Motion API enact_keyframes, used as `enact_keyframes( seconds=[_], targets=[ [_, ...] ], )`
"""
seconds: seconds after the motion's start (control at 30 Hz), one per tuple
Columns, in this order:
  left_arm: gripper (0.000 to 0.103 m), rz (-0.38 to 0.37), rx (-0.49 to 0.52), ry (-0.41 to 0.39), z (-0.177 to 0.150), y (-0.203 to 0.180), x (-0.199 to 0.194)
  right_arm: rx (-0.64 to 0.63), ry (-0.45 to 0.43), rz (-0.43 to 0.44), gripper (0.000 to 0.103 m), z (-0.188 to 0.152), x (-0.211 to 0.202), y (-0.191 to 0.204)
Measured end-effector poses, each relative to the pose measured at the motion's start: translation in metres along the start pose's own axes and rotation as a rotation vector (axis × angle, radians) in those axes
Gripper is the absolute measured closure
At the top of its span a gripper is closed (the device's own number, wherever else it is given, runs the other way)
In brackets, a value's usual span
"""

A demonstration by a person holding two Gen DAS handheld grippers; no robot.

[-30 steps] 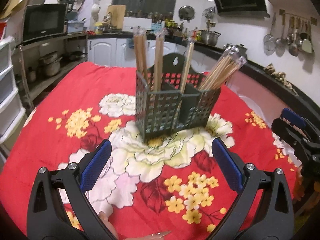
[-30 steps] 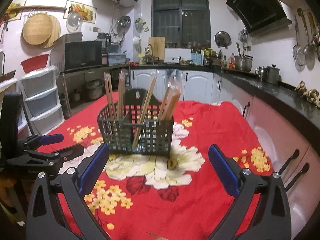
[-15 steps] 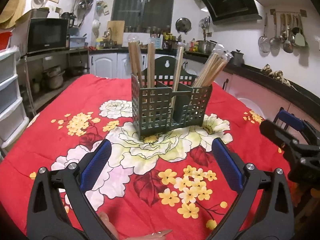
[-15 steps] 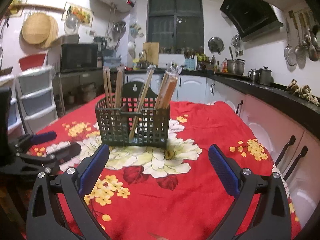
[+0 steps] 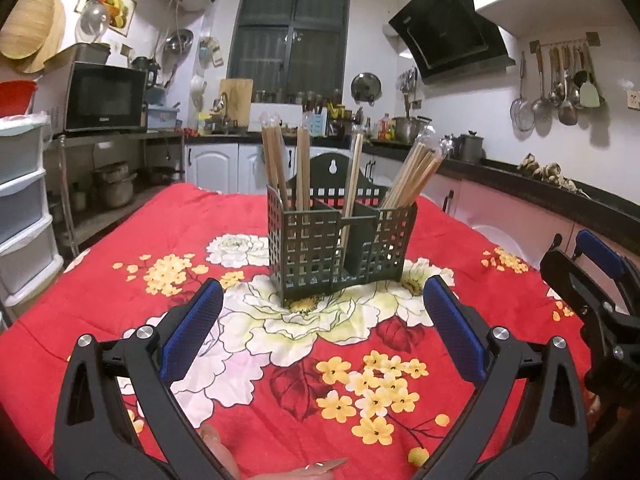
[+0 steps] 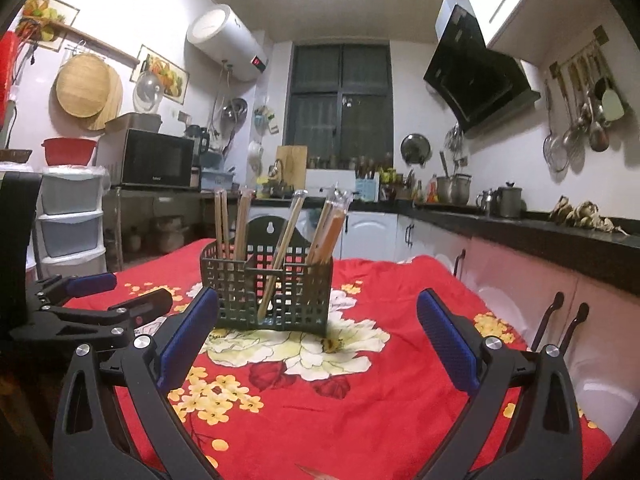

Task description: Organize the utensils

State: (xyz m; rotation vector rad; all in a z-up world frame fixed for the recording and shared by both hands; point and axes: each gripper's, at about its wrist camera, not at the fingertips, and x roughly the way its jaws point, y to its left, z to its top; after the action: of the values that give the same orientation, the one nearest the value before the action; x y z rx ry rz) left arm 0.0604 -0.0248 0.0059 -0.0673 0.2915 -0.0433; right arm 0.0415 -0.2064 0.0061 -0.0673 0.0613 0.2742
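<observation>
A dark green slotted utensil holder (image 5: 340,246) stands on the red flowered tablecloth (image 5: 120,280). Several packs of wooden chopsticks (image 5: 416,174) in clear wrap stand upright or lean in its compartments. The holder also shows in the right wrist view (image 6: 268,290) with its chopsticks (image 6: 330,228). My left gripper (image 5: 322,328) is open and empty, low over the cloth in front of the holder. My right gripper (image 6: 316,340) is open and empty, to the right of the left one (image 6: 96,300). It also shows in the left wrist view (image 5: 596,276).
The table fills the middle of a kitchen. A counter (image 5: 560,192) with pots runs along the right and back. A microwave (image 5: 104,98) on a shelf and plastic drawers (image 5: 24,208) stand at the left. Ladles (image 5: 560,84) hang on the right wall.
Both grippers have tilted upward and drawn lower and a little back from the holder, so more of the walls and ceiling shows. Both stay open and empty.
</observation>
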Motion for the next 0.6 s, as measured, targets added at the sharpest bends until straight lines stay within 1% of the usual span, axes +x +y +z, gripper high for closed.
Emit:
enact_keyframes(
  seconds=[0.23, 0.6],
  targets=[
    [0.011, -0.001, 0.009, -0.008, 0.0003, -0.0022, -0.0005, 0.028, 0.006, -0.029, 0.006, -0.002, 0.0025, -0.0037],
    [0.011, -0.003, 0.005, -0.005, 0.0, -0.0021, 0.0, 0.039, 0.011, -0.031, 0.006, -0.0027, 0.0032, -0.0067]
  ],
)
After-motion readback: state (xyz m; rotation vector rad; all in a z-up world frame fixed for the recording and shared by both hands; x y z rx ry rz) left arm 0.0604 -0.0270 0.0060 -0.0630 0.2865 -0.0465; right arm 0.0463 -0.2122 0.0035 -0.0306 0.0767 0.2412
